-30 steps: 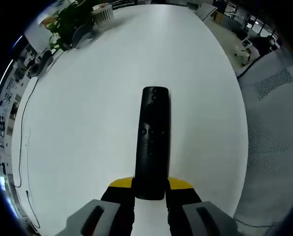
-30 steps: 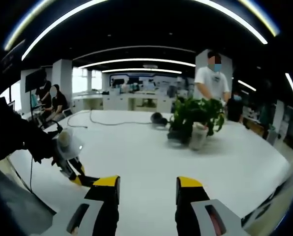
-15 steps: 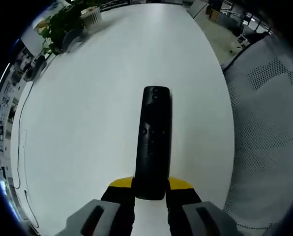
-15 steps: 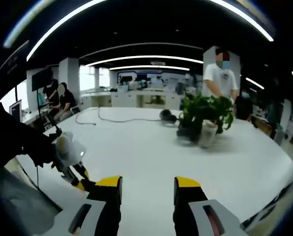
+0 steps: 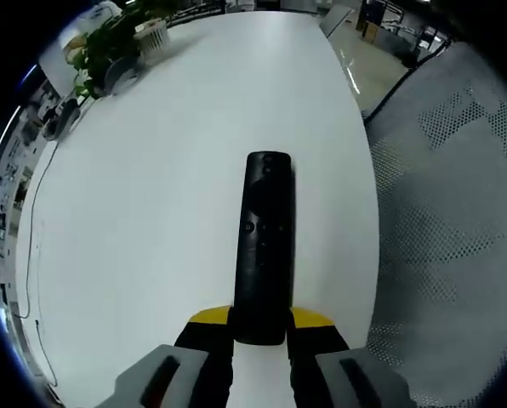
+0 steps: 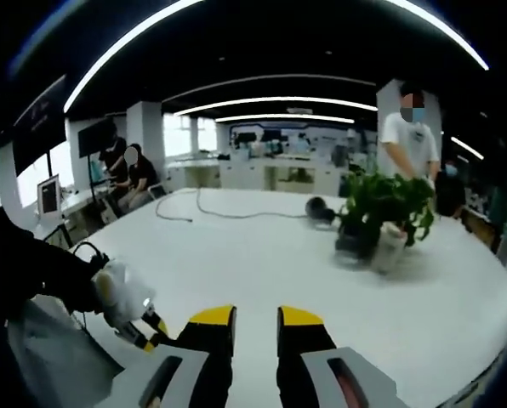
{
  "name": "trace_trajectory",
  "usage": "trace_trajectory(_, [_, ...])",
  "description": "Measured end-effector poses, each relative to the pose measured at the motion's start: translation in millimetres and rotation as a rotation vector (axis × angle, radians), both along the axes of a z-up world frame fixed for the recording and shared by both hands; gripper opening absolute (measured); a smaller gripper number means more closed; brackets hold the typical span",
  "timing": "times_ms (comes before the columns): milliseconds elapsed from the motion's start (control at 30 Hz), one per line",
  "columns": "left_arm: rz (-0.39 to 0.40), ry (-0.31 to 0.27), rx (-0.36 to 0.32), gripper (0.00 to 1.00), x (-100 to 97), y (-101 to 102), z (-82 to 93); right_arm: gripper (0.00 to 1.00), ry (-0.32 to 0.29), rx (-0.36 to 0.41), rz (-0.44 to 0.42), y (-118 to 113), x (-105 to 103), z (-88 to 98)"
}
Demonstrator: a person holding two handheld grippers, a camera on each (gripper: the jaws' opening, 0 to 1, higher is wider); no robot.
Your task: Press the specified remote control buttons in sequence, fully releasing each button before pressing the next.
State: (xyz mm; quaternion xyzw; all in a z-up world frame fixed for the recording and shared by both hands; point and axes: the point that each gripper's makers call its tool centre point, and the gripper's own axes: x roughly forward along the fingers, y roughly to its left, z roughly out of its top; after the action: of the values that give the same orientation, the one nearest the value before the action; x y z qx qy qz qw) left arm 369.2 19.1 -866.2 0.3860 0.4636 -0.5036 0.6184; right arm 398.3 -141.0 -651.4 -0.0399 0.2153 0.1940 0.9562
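Observation:
A long black remote with small buttons near its middle points away from me over the white table. My left gripper is shut on the remote's near end, its yellow-tipped jaws pressed against both sides. In the right gripper view, my right gripper hangs over the table with nothing between its fingers; its jaws stand open with only a narrow gap. The left gripper enters that view at lower left, held by a dark-sleeved arm.
A potted plant stands on the table, with a dark object and a cable behind it. The plant is far off in the left gripper view. A grey mesh surface borders the table edge. People stand and sit beyond the table.
The right gripper's jaws have drawn closer together, and its view has swung left. The left view has drifted toward the table edge, remote still held.

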Motion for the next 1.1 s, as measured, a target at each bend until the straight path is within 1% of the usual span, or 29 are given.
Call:
trace_trajectory(67, [0.011, -0.005, -0.015, 0.23, -4.2, 0, 0.1, 0.07, 0.006, -0.012, 0.032, 8, 6, 2.9])
trace_trajectory(200, [0.017, -0.002, -0.041, 0.23, -13.1, 1, 0.6, 0.06, 0.035, -0.003, 0.088, 26, 19, 4.0])
trace_trajectory(300, [0.038, -0.005, -0.066, 0.23, -19.6, 0, 0.8, 0.01, 0.041, -0.007, 0.111, 34, 28, 4.1])
trace_trajectory(333, [0.035, -0.007, -0.071, 0.23, -22.8, 0, 0.8, 0.0, 0.05, -0.007, 0.121, 38, 31, 2.7])
trace_trajectory(433, [0.027, -0.009, -0.071, 0.23, -27.7, -2, 0.6, 0.0, 0.131, 0.017, 0.164, 52, 40, -9.5])
trace_trajectory(467, [0.024, -0.009, -0.071, 0.23, -28.5, -2, 0.4, 0.0, 0.151, 0.03, 0.163, 55, 42, -12.6])
trace_trajectory(533, [0.032, -0.012, -0.066, 0.24, -27.8, -2, 0.4, 0.0, 0.149, 0.023, 0.153, 55, 52, -18.6])
trace_trajectory(600, [0.027, -0.018, -0.071, 0.24, -28.8, -2, 0.4, 0.0, 0.162, 0.001, 0.141, 54, 57, -27.5])
trace_trajectory(633, [0.038, -0.019, -0.081, 0.24, -28.6, -1, 0.5, 0.0, 0.176, -0.001, 0.136, 53, 58, -33.7])
trace_trajectory(700, [0.04, -0.021, -0.105, 0.24, -28.7, -1, 0.9, 0.0, 0.202, 0.012, 0.132, 53, 58, -43.0])
trace_trajectory(733, [0.042, -0.02, -0.115, 0.24, -28.4, -1, 1.0, 0.0, 0.238, 0.022, 0.132, 54, 56, -52.0])
trace_trajectory(800, [0.042, -0.023, -0.133, 0.24, -28.5, 0, 0.4, 0.0, 0.277, 0.021, 0.137, 54, 53, -66.7])
trace_trajectory(900, [0.038, -0.031, -0.158, 0.24, -29.6, 0, 0.4, 0.0, 0.347, 0.0, 0.149, 55, 44, -91.7])
trace_trajectory(967, [0.033, -0.035, -0.168, 0.24, -28.7, -1, 0.3, 0.0, 0.402, -0.001, 0.163, 56, 37, -107.0])
trace_trajectory(1000, [0.024, -0.038, -0.172, 0.24, -29.4, -2, 0.6, 0.0, 0.454, 0.013, 0.173, 58, 30, -118.9])
trace_trajectory(1067, [0.018, -0.039, -0.176, 0.24, -29.4, -2, 0.6, 0.0, 0.521, 0.036, 0.173, 61, 22, -132.8])
trace_trajectory(1100, [0.018, -0.04, -0.177, 0.24, -29.3, -2, 0.6, 0.0, 0.58, 0.036, 0.185, 63, 15, -143.3])
